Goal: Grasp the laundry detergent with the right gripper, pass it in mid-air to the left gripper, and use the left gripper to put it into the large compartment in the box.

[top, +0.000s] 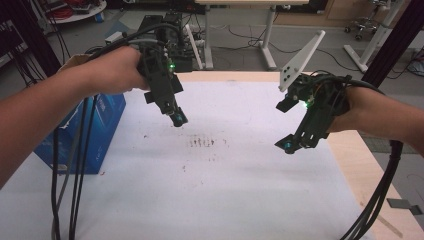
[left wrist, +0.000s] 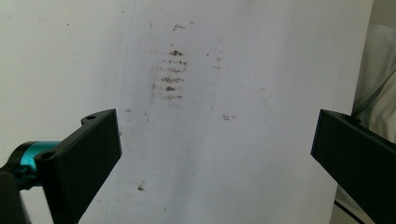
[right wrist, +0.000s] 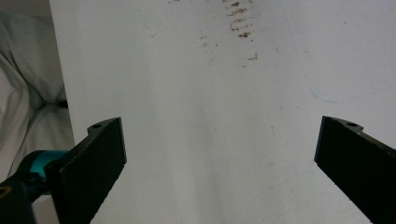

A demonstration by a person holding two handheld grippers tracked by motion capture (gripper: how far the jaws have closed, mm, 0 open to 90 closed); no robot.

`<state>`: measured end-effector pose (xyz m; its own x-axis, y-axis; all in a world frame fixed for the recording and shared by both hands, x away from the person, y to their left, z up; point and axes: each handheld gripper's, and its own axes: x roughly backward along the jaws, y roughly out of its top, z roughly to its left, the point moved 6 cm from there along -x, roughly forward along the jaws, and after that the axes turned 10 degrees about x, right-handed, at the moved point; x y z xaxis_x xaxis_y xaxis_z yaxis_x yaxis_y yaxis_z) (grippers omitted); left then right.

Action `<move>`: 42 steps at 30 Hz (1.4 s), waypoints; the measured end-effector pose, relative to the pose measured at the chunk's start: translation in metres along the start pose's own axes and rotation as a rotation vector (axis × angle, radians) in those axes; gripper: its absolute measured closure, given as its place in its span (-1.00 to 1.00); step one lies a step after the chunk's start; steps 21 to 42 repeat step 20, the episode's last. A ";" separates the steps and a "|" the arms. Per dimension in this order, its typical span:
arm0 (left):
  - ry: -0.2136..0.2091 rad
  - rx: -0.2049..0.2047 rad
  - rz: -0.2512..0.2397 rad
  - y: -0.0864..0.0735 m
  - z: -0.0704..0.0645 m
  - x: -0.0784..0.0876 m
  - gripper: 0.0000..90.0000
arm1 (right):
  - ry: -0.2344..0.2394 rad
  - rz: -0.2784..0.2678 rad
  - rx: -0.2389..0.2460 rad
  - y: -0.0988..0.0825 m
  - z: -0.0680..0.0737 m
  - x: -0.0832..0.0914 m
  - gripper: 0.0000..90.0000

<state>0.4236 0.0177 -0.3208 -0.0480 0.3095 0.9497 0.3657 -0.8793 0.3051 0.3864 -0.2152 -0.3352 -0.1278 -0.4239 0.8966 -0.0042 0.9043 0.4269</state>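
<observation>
Here, a white sheet [top: 210, 200] covers the table, a blue box [top: 100, 130] at its left edge. Both tongs hover above it — left gripper [top: 176, 117] and right gripper [top: 295, 144] released, jaws wide, empty — flanking the brown smudge marks [top: 202, 142] mid-sheet.

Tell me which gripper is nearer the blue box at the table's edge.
Left. The left gripper hangs just right of the blue box, above the white sheet. The right gripper is far across the sheet, near the opposite edge.
</observation>
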 end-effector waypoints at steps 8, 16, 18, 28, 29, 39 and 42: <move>-0.011 0.008 0.014 -0.005 0.002 -0.015 -0.96 | 0.014 0.006 -0.004 -0.001 0.000 -0.007 -0.97; -0.016 0.008 0.013 -0.005 0.001 -0.019 -0.96 | 0.022 0.004 -0.005 -0.001 0.000 -0.011 -0.97; -0.018 0.011 0.020 -0.006 0.001 -0.019 -0.96 | 0.022 0.004 -0.003 -0.001 0.000 -0.011 -0.97; -0.014 0.013 0.019 -0.006 0.001 -0.020 -0.96 | 0.024 0.007 0.000 0.000 0.000 -0.011 -0.97; -0.014 0.013 0.019 -0.006 0.001 -0.020 -0.96 | 0.024 0.007 0.000 0.000 0.000 -0.011 -0.97; -0.014 0.013 0.019 -0.006 0.001 -0.020 -0.96 | 0.024 0.007 0.000 0.000 0.000 -0.011 -0.97; -0.014 0.013 0.019 -0.006 0.001 -0.020 -0.96 | 0.024 0.007 0.000 0.000 0.000 -0.011 -0.97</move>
